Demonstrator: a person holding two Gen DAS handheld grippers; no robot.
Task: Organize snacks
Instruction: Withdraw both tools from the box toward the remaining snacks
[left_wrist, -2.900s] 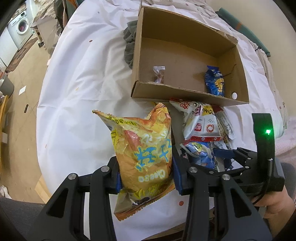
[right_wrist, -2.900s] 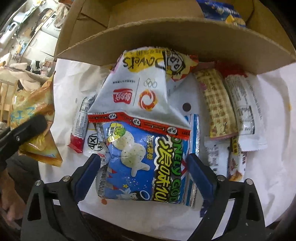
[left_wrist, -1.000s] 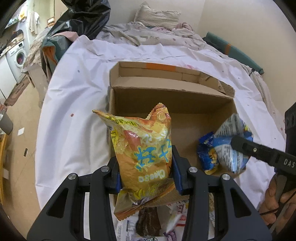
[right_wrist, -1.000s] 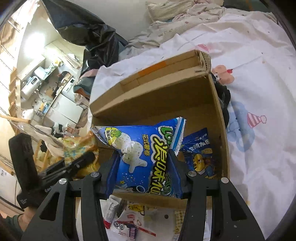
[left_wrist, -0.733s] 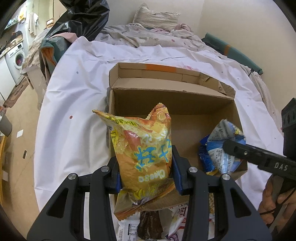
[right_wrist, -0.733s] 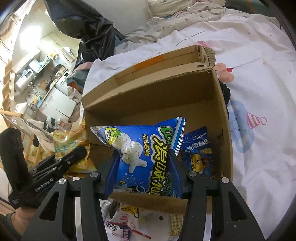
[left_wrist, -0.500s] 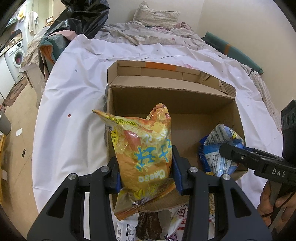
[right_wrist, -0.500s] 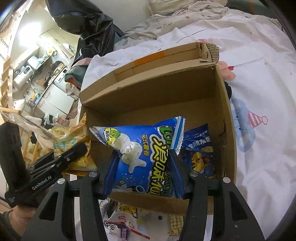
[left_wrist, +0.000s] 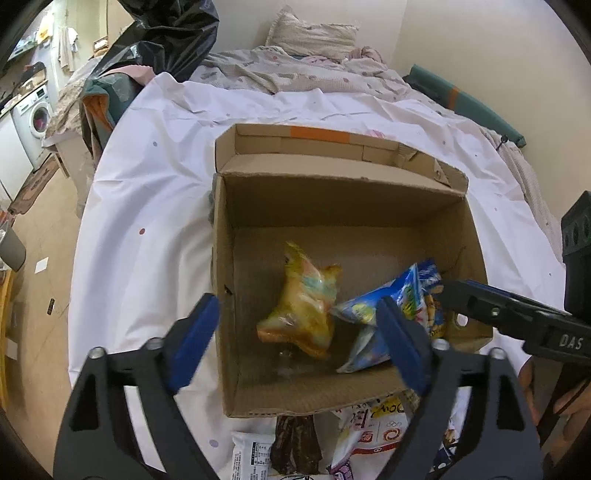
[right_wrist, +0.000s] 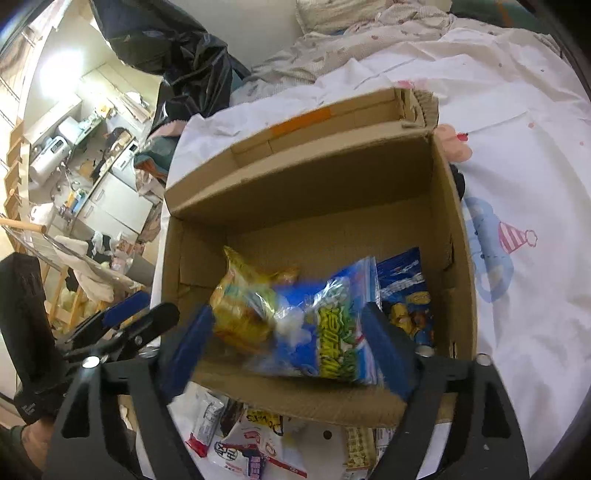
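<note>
An open cardboard box (left_wrist: 369, 206) (right_wrist: 306, 177) sits on the white-sheeted bed. The yellow cheese snack bag (left_wrist: 303, 302) (right_wrist: 243, 302) and the blue rice-cracker bag (left_wrist: 376, 314) (right_wrist: 325, 325) are both loose inside the box, blurred by motion. A small dark-blue snack packet (right_wrist: 406, 291) lies in the box's right corner. My left gripper (left_wrist: 299, 339) is open and empty above the box's near wall. My right gripper (right_wrist: 288, 350) is open and empty above the same wall; it shows in the left wrist view (left_wrist: 498, 310) at the right.
Several loose snack packets (left_wrist: 373, 424) (right_wrist: 255, 443) lie on the sheet in front of the box's near wall. Bedding and a pillow (left_wrist: 314, 37) lie beyond the box. A black bag (left_wrist: 173, 33) stands at the back left. The floor drops off at the left.
Both grippers have opened and let go. The yellow cheese bag and the blue bag have dropped into the box.
</note>
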